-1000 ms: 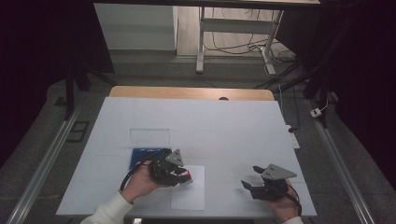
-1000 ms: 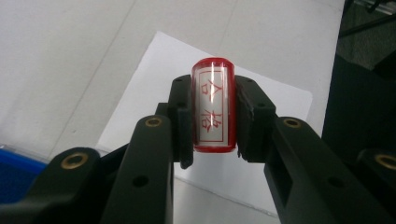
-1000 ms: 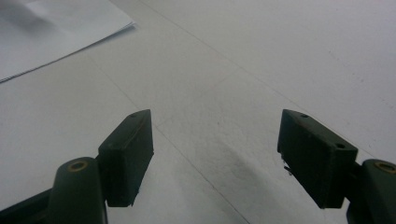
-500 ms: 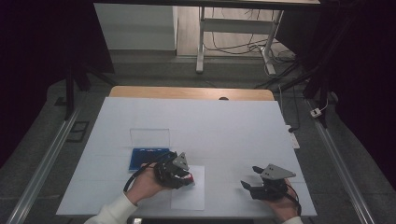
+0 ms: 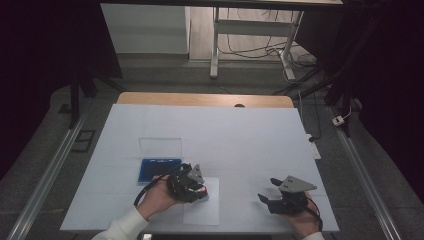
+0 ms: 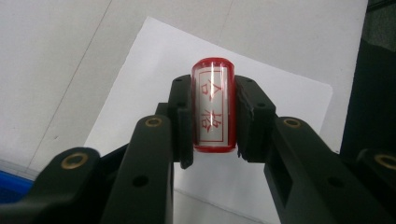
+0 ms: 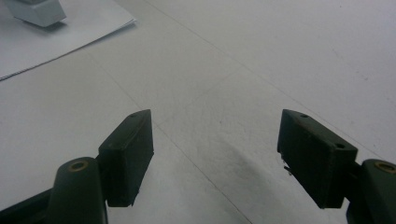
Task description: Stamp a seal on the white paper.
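Left gripper view looks straight down the left gripper (image 6: 213, 114), whose two black jaws press from either side on a red stamp (image 6: 213, 106), a small cylinder with a red rim and a white label bearing red characters. The stamp sits squarely between the jaw pads, its long axis running along the jaws, and its far end pokes just past their tips. Beneath it lies a sheet of white paper (image 6: 280, 93), and the stamp hangs over the middle of that sheet; whether it touches the paper I cannot tell. At the lower left corner of this view a sliver of blue shows, the edge of the blue case (image 6: 11, 184), near the paper's corner.

From the high view, the left gripper (image 5: 192, 186) is over the paper (image 5: 201, 212), at the sheet's upper left part, with the blue case (image 5: 157, 167) just beyond the paper and its clear lid (image 5: 160, 146) standing open behind it. The right gripper (image 5: 280, 197) rests well to the right of the paper on the white table (image 5: 240, 135).

Right gripper view shows the right gripper (image 7: 215, 154) with its jaws spread wide and nothing between them, bare table below, and the paper's corner (image 7: 70, 32) far off at upper left.
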{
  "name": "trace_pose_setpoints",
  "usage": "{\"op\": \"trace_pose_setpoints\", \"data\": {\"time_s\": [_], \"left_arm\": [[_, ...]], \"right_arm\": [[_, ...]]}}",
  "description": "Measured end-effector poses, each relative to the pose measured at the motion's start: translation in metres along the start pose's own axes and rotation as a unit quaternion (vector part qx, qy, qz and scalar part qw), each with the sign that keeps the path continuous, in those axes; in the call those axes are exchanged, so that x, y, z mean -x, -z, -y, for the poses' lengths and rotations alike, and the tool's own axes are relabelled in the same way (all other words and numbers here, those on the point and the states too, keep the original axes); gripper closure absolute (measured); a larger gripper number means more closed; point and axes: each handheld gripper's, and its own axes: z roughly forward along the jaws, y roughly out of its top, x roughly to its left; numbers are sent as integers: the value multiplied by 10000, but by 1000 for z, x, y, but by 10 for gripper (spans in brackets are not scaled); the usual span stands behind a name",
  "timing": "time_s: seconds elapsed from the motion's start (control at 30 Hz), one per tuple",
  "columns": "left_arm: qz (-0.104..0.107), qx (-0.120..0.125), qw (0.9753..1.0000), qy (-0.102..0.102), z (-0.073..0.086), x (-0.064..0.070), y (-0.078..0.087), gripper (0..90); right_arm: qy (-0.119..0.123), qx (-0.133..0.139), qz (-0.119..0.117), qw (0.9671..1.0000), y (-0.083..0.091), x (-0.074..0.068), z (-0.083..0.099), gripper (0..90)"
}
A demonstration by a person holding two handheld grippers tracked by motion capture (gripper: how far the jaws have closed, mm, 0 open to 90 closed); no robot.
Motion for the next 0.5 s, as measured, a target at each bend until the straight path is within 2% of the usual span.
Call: {"op": "trace_pose_setpoints", "data": {"time_s": [0.5], "left_arm": [[-41,-132,9999,-76,-1,1,-4,704]], "right_arm": [[-2,1,13,10000,0,0,0,265]]}}
